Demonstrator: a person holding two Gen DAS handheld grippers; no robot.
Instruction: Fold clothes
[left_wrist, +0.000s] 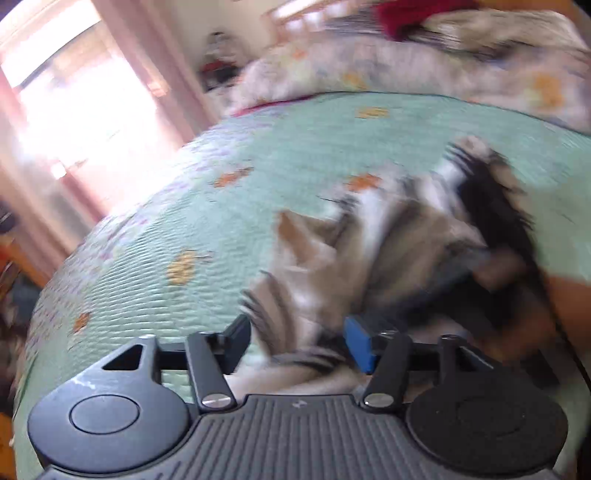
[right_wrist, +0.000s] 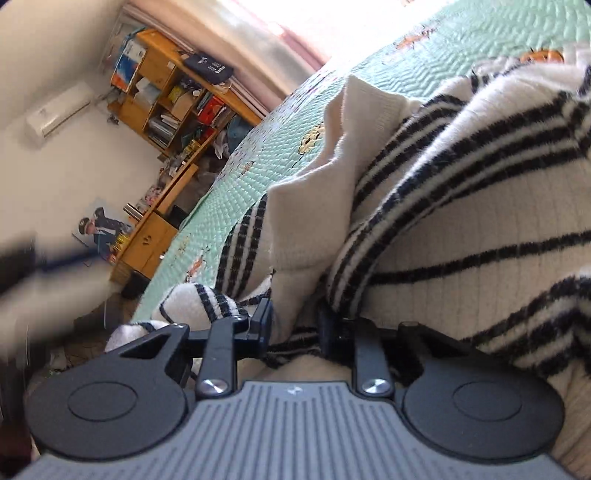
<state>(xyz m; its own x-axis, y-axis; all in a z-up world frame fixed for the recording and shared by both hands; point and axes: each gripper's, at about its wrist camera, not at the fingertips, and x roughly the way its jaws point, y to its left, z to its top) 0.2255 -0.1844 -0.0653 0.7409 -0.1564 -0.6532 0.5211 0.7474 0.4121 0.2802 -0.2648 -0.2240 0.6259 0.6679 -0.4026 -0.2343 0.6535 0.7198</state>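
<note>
Striped sweater (right_wrist: 461, 206) lying rumpled on bed quilt (left_wrist: 258, 147). Your right gripper (right_wrist: 295, 325) pinching sweater fold; left gripper (left_wrist: 295, 343) gaping, empty above it. Keep pinch firm, pulling fold flat.

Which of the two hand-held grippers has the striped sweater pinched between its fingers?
The right gripper: its jaws sit narrow on the cream, black-striped knitted sweater. The left gripper stands open, holding nothing.
</note>
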